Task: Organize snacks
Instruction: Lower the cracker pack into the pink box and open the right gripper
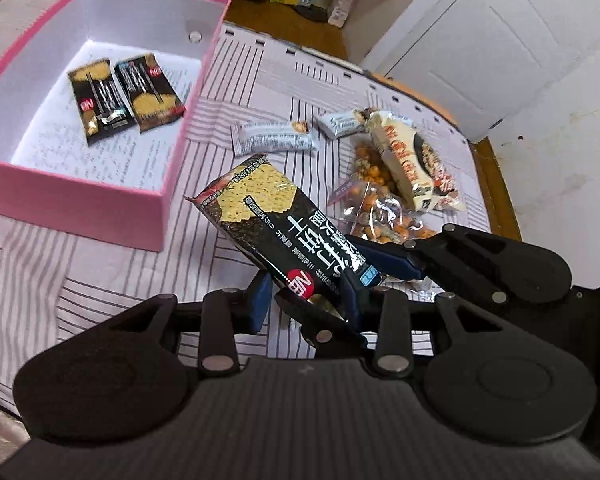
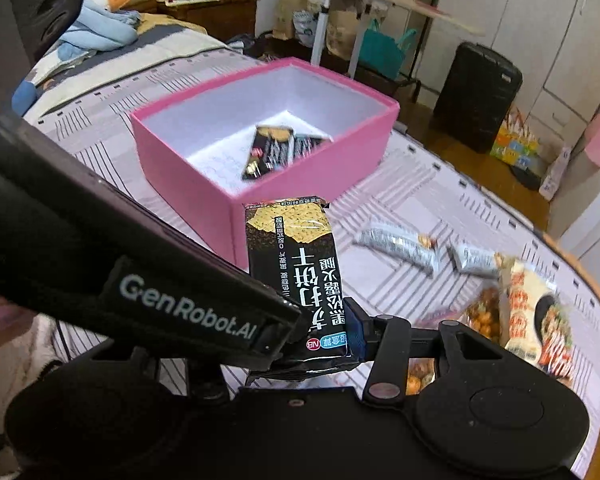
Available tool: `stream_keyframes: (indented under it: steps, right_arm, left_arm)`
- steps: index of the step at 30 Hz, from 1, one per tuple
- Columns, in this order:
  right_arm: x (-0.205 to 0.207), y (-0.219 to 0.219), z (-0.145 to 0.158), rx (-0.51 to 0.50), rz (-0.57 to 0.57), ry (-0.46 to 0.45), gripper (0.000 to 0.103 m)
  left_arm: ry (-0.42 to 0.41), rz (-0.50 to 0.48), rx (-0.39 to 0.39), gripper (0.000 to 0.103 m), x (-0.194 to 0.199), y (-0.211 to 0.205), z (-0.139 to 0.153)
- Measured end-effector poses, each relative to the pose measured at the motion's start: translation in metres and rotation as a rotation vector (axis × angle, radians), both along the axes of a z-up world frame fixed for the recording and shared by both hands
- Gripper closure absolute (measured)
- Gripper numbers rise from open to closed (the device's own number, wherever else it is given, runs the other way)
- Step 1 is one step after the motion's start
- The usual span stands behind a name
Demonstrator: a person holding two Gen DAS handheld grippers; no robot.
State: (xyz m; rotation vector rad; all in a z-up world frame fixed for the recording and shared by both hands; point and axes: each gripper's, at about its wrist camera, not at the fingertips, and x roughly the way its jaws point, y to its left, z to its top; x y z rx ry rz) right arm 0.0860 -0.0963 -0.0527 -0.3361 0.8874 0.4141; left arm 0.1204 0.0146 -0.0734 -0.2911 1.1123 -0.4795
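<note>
While both hands work the same snack, the left tongs [image 1: 306, 304] are nearly pressed together, pinching the bottom end of a black cracker pack [image 1: 268, 216]. The right tongs [image 2: 304, 336] come in from the side and grip that same end; one blue pad sits flat against the pack's edge, while the other finger is hidden behind the left tool. So the pack is clamped from two directions, held clear above the table [image 1: 100, 280], with its top end tilting up and away toward the pink box [image 1: 100, 208].

That box sits open on the striped cloth just beyond the pack. Two matching black cracker packs [image 1: 96, 100] lie flat side by side on its white floor.

Off to the right, loose on the cloth, are two grey wrapped bars [image 1: 272, 140], near each other but apart. Beside them is a clear bag of orange nuts [image 1: 380, 200], with a cream packet [image 1: 416, 164] lying partly on top of it.

Beyond the table's edge stand a white door [image 1: 500, 40] and, in the right view, a black suitcase [image 2: 476, 100].
</note>
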Motion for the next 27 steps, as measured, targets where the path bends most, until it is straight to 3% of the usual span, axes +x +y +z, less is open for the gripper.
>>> stream_keyframes:
  steps: [6,13,20,27]
  right_arm:
    - [0.015,0.021,0.021,0.024,0.059,-0.072,0.050]
    - [0.063,0.058,0.024,0.057,0.179,-0.125,0.050]
    - [0.118,0.100,-0.008,-0.031,0.395,-0.103,0.050]
    - [0.146,0.112,-0.031,-0.062,0.503,-0.019,0.050]
  left_arm:
    - [-0.068,0.035,0.001,0.067,-0.001,0.030,0.031]
    - [-0.121,0.127,0.055,0.067,0.033,0.071,0.045]
    - [0.000,0.243,0.069,0.063,0.095,0.107,0.015]
    - [0.133,0.285,0.017,0.063,0.128,0.127,-0.025]
